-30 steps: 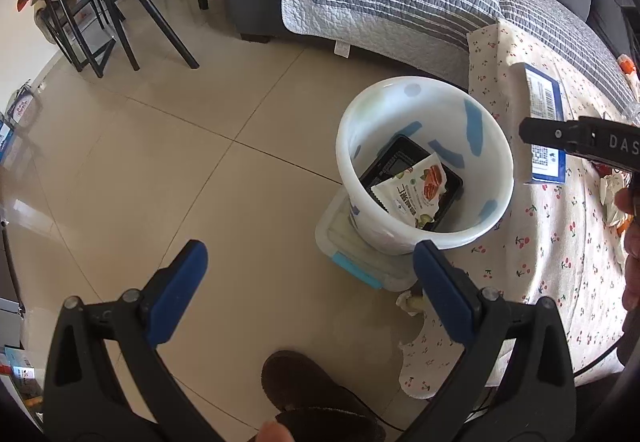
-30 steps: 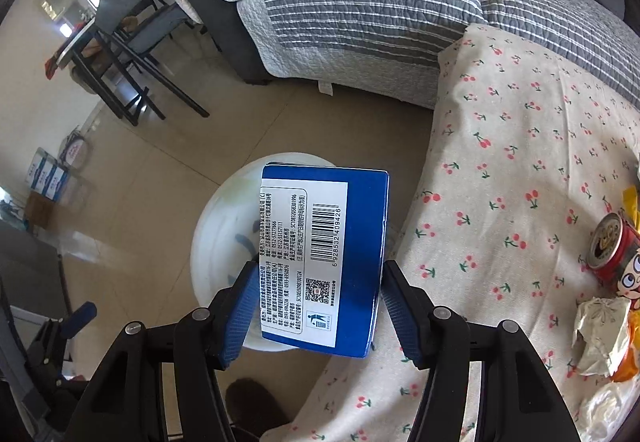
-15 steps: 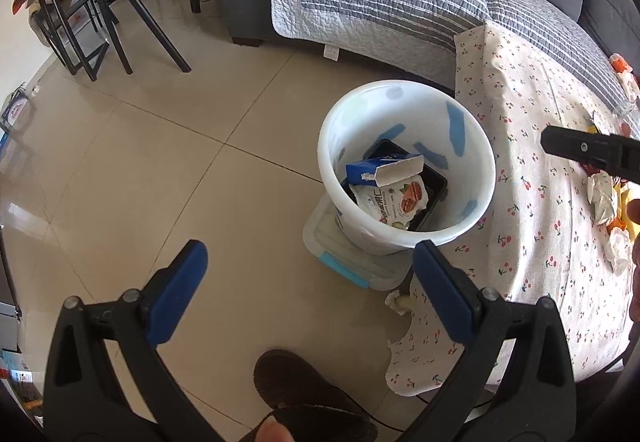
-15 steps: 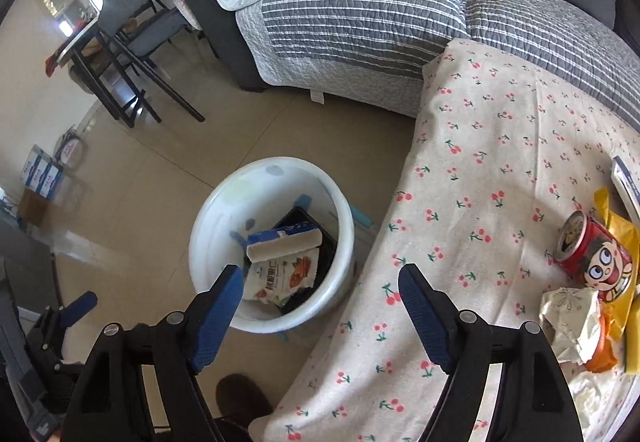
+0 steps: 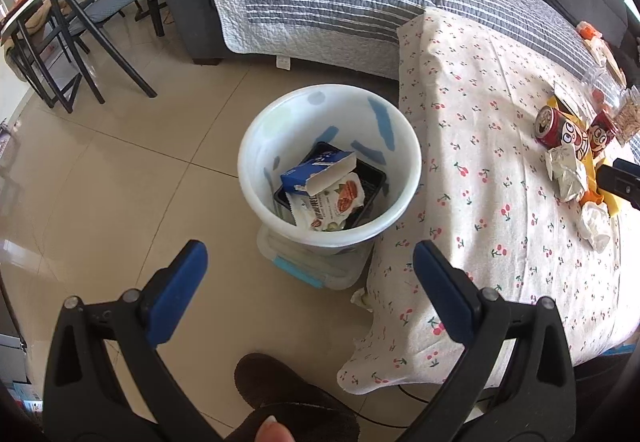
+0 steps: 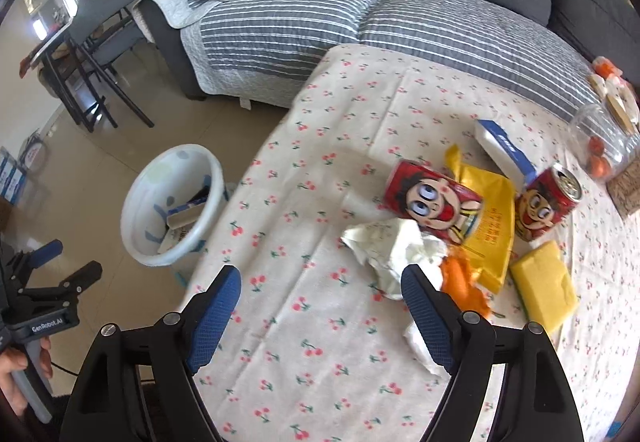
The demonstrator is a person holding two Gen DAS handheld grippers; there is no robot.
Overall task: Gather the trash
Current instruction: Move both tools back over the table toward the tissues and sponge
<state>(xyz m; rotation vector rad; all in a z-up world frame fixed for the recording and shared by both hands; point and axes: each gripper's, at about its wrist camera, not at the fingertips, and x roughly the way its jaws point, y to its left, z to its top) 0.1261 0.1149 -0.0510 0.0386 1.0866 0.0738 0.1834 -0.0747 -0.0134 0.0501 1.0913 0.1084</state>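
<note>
Both tongs [image 5: 306,282] [image 6: 320,306] released, right's jaws opening; tray [image 5: 370,197] perhaps black, mostly buried.

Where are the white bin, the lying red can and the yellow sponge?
white bin [image 5: 404,145], left wrist view, bare inner wall on the right.
lying red can [image 6: 434,199], right wrist view, cartoon face on its side.
yellow sponge [image 6: 544,282], right wrist view, middle of top face.
</note>
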